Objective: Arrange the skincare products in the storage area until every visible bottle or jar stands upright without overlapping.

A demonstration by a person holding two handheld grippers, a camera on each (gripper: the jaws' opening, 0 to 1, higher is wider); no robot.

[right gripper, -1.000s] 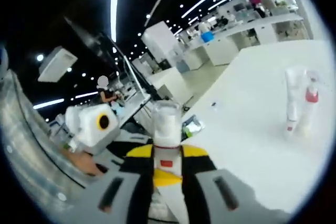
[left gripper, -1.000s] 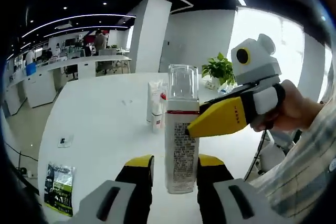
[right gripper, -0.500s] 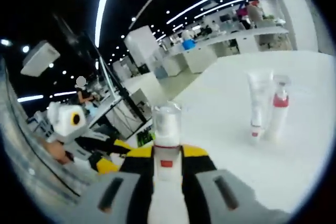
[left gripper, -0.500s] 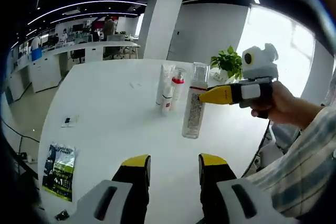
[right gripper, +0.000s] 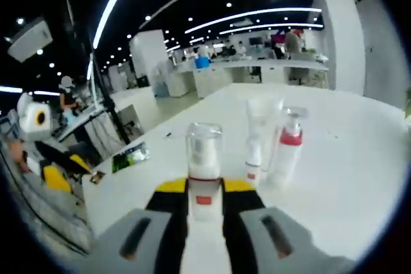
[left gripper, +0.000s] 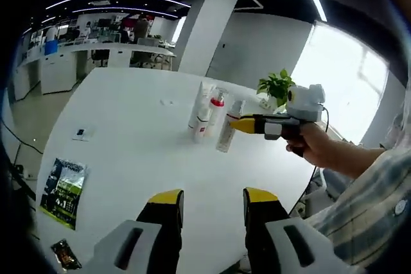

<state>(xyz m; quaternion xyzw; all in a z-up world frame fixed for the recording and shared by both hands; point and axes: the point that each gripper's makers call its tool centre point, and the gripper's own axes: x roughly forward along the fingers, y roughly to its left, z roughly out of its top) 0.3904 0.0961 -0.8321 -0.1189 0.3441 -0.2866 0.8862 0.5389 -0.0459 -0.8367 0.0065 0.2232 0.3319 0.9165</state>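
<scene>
Nearest on the round white counter [left gripper: 122, 133], the left claw [left gripper: 213, 200] hangs released, its yellow-tipped jaws apart over bare surface. Off beside it lies a green-and-black printed sachet [left gripper: 60, 192]. Further across, the right claw [right gripper: 205, 192] is clenched on a clear-capped white bottle with a red band [right gripper: 204, 172], tilted in the left gripper view and close beside a white tube [left gripper: 198, 109] and a red-collared pump bottle [left gripper: 214, 111] standing upright together. Beyond sits a green potted plant [left gripper: 275, 86].
</scene>
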